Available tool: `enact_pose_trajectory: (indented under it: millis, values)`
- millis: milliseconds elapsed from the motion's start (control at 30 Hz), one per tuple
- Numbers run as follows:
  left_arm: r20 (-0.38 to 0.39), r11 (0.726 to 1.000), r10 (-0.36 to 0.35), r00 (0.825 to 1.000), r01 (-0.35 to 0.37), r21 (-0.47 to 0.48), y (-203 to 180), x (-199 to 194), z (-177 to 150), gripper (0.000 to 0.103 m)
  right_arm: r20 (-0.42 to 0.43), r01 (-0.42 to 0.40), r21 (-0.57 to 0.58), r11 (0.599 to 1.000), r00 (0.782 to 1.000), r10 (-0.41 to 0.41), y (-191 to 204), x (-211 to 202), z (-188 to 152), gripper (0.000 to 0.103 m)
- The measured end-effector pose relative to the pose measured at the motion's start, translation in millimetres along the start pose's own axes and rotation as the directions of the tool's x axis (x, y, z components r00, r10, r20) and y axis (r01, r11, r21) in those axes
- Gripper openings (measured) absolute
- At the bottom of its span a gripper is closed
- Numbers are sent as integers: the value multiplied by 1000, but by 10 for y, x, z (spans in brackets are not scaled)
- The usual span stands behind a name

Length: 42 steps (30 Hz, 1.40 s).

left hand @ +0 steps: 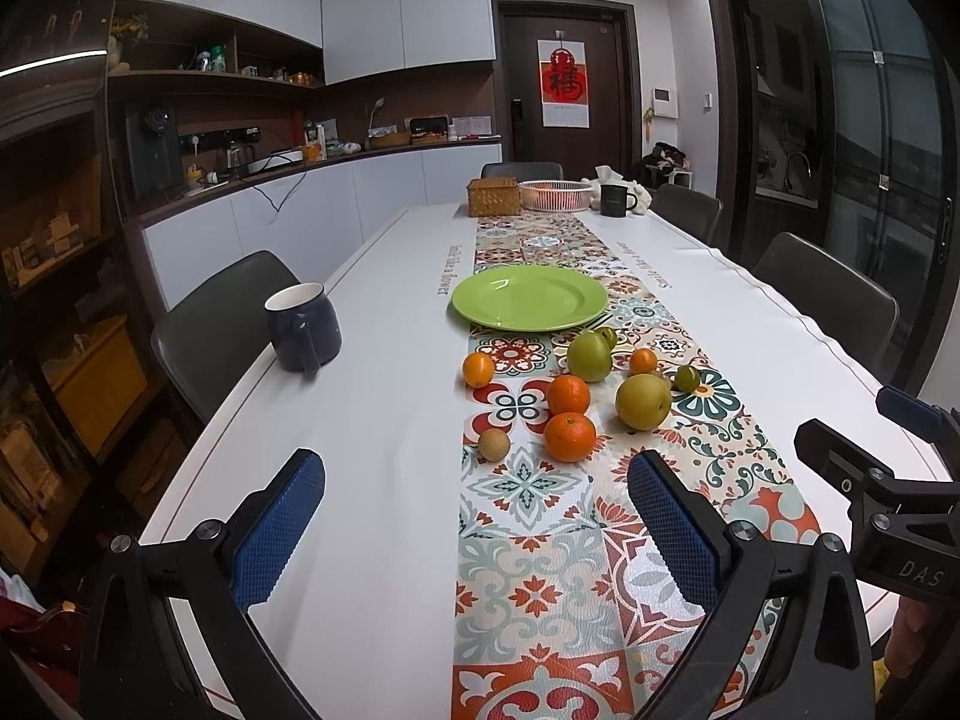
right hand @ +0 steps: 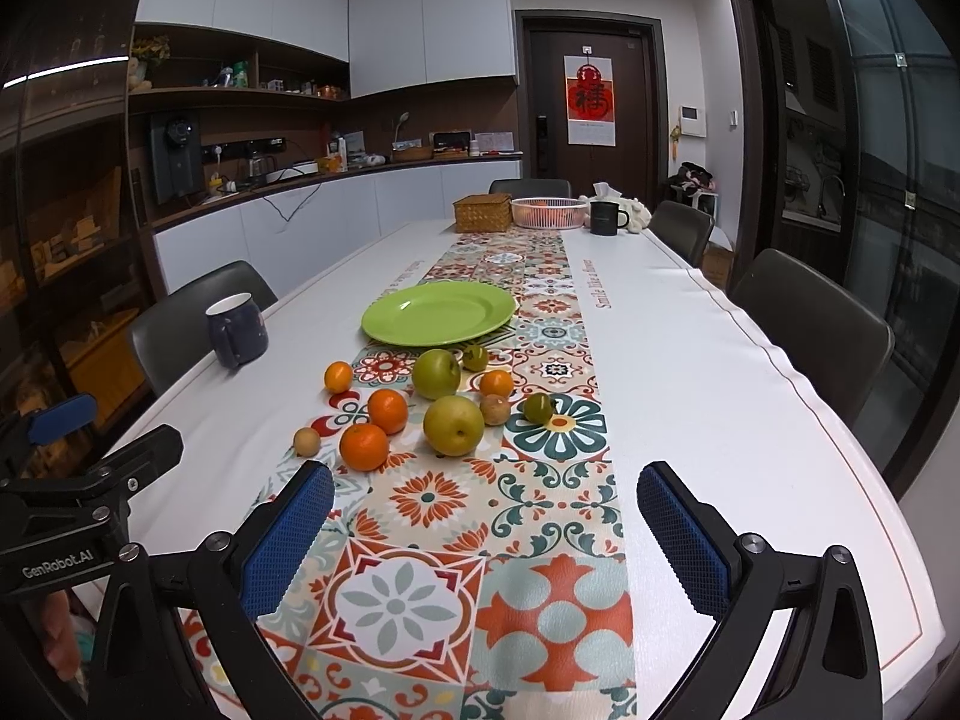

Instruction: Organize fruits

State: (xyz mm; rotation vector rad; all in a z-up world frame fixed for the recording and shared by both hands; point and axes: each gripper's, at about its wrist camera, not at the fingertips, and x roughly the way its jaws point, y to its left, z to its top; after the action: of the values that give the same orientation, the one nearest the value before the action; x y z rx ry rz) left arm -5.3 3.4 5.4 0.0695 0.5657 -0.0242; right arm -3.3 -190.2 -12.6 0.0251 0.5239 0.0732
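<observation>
1. Left gripper (left hand: 477, 531) at bottom centre of the left view, blue pads (left hand: 276, 534) spread wide, nothing between them, poised above the table (left hand: 372, 420).
2. Right gripper (right hand: 486, 540) at bottom centre of the right view, pads (right hand: 681, 531) likewise spread wide and empty; also seen at the right edge of the left view.
3. Fruit clustered at mid-frame on the patterned runner (right hand: 540, 540), just short of the green plate (right hand: 441, 312), none on it.
4. In the right view: two oranges (right hand: 364, 447) close together at left of the cluster, a yellow-green pear (right hand: 453, 425) at its centre, a green apple (right hand: 436, 373) behind the pear.
5. Smaller pieces around them: a small orange (right hand: 338, 376) at far left, another (right hand: 496, 384) right of the apple, a brown fruit (right hand: 306, 441) near the left pad, a second brown one (right hand: 495, 408) just beside the pear, two little green ones (right hand: 538, 408) at right and rear.
6. Blue mug (right hand: 237, 329) at left, well apart from the fruit.
7. Wicker box (right hand: 482, 213), white basket (right hand: 550, 212) and black mug (right hand: 606, 218) at the far end, upper centre.
</observation>
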Motion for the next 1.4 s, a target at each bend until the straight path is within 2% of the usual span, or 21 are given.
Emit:
enact_pose_trajectory:
  millis: [967, 1400]
  values:
    - [1, 1000, -1, 1000, 1, -1, 0, 5, -11, 103, -2, -2, -1, 1000, 1000, 2, 27, 11, 8, 102]
    - [-28, 1000, -6, 1000, 6, -4, 27, 120, -33, 103, -28, -6, -7, 1000, 1000, 6, 81, 114, -28, 102]
